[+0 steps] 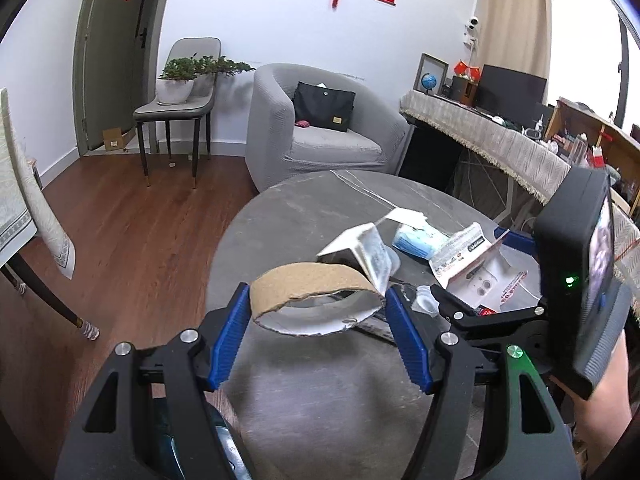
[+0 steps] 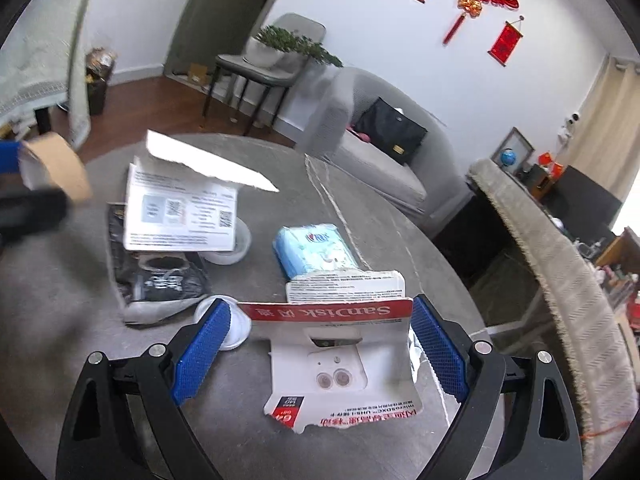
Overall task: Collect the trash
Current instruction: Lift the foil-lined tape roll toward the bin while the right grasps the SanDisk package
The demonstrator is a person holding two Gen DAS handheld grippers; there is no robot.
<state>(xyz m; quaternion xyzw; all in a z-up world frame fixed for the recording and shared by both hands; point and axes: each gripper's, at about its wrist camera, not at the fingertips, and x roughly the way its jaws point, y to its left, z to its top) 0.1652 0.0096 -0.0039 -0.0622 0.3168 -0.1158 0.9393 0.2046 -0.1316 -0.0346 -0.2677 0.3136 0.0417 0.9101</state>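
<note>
While the left gripper (image 1: 318, 312) pinches a torn cardboard tape roll (image 1: 316, 300) between its blue pads above the near-left edge of the round grey table (image 1: 304, 216), the right gripper (image 2: 320, 344) has its jaws spread around a SanDisk card package (image 2: 340, 356) lying near the right edge. Beyond it lie a blue tissue pack (image 2: 314, 250), a white printed box (image 2: 184, 216), a black wrapper (image 2: 156, 276) and a small white cup (image 2: 236, 326).
</note>
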